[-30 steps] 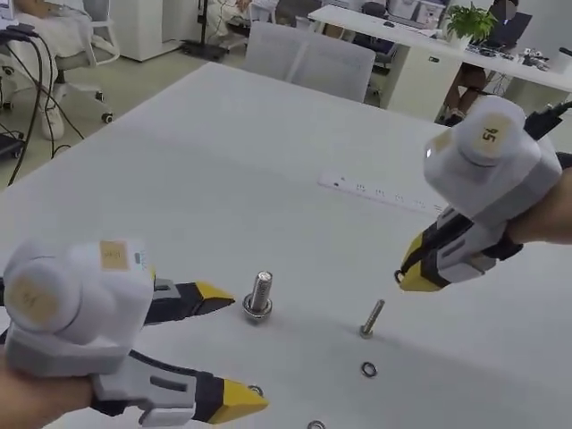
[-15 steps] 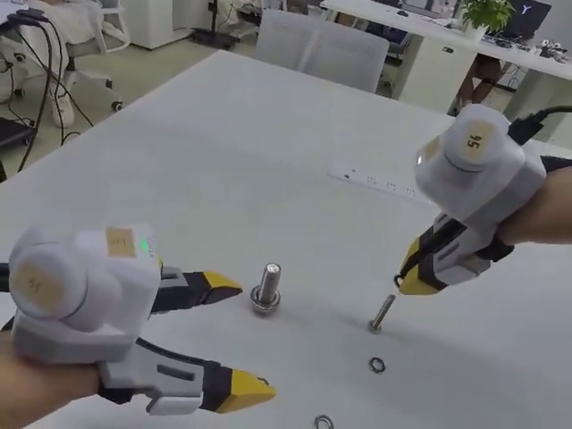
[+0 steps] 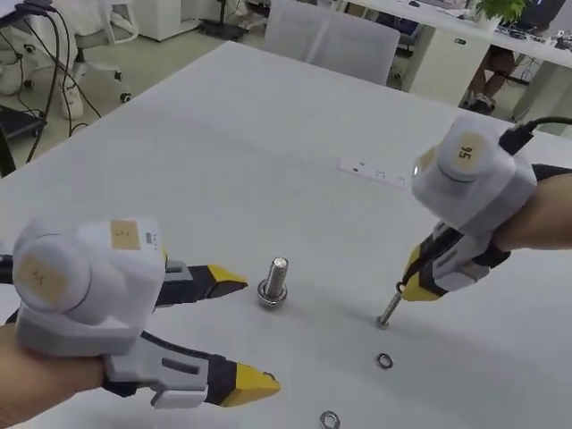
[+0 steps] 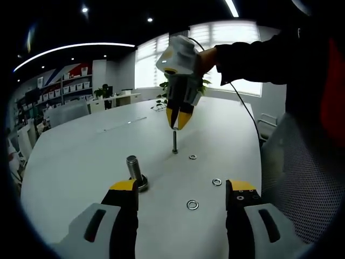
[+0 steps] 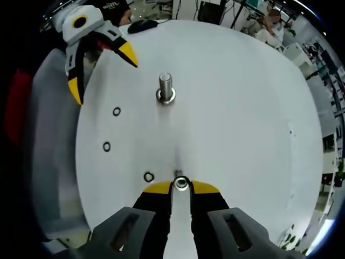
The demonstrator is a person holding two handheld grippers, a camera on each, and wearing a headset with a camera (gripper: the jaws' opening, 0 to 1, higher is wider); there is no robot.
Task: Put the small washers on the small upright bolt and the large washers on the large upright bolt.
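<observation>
While the right tool [image 5: 181, 189] hangs tip-down at the top of the small upright bolt [image 3: 389, 308], its jaws are drawn nearly together, pinching a small washer [image 5: 181, 182] betw. the yellow tips. Can't tell if the washer is over the thread or just above it. The bolt stands on the white desk [image 3: 179, 161], leaning a bit in the head view.

Left tool [image 3: 241, 332] is low at the near-left w/ jaws wide apart and nothing betw. them, pointing across the desk. The large upright bolt [image 3: 274, 281] stands just off its far tip, not touching. A seated washer [image 5: 165, 98] rings the foot of that bolt; can't tell if there's more than one.

Three loose washers [image 4: 192, 204] lie flat on the desk on the near side of the two bolts. One is near the small bolt and two are closer to the left tool, all apart from each other. They're too small to sort into large vs small.

A white power strip [image 3: 375, 172] lies farther back on the desk, well apart from the bolts.
</observation>
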